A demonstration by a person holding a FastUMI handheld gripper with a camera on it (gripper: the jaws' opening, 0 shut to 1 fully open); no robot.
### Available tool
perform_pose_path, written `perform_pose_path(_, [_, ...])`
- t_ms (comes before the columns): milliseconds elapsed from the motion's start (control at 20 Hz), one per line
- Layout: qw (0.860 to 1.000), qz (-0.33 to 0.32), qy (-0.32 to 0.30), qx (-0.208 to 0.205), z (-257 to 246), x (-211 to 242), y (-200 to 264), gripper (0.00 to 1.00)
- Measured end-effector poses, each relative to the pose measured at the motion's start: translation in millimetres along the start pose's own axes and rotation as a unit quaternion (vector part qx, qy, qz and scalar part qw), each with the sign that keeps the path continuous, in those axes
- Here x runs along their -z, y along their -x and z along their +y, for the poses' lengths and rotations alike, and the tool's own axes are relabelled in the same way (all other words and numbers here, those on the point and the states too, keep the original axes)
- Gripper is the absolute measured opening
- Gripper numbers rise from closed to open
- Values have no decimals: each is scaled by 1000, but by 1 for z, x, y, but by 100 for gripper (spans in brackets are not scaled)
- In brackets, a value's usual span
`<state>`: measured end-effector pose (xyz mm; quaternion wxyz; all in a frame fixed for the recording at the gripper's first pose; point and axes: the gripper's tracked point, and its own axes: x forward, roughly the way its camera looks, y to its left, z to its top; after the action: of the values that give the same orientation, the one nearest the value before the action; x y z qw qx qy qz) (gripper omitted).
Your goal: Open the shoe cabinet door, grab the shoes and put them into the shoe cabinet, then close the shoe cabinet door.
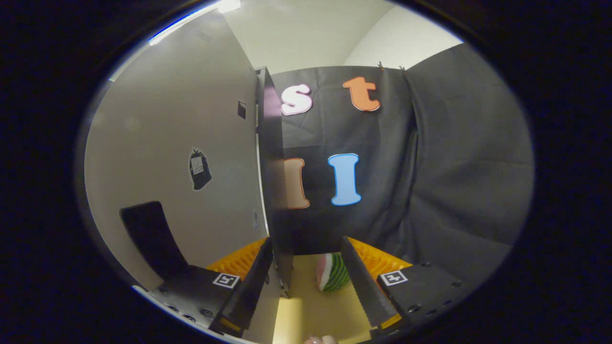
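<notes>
The shoe cabinet door (181, 143) is a tall pale panel standing just ahead and to the left of me, seen almost edge-on. Its dark glossy edge (273, 181) runs down between my fingers, close to the left fingertip (265, 253). My gripper (306, 241) is open, with the fingers set wide apart; the right fingertip (348, 248) stands well off the door edge. Neither finger visibly presses on the door. A small pink thing (320, 340) peeks in between the finger bases; I cannot tell what it is.
A toy watermelon slice (333, 272) lies on the yellow surface (306, 306) between my fingers, near the right one. An orange ridged tray (382, 260) sits beyond both fingers. A black sticker (200, 168) is on the door. Black cloth (454, 167) hangs behind.
</notes>
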<state>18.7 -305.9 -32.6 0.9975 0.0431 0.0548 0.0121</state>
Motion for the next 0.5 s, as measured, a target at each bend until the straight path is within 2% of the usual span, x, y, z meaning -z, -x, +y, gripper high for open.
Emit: perform_pose_path(500, [1000, -2, -2, -25, 86, 6, 12, 91])
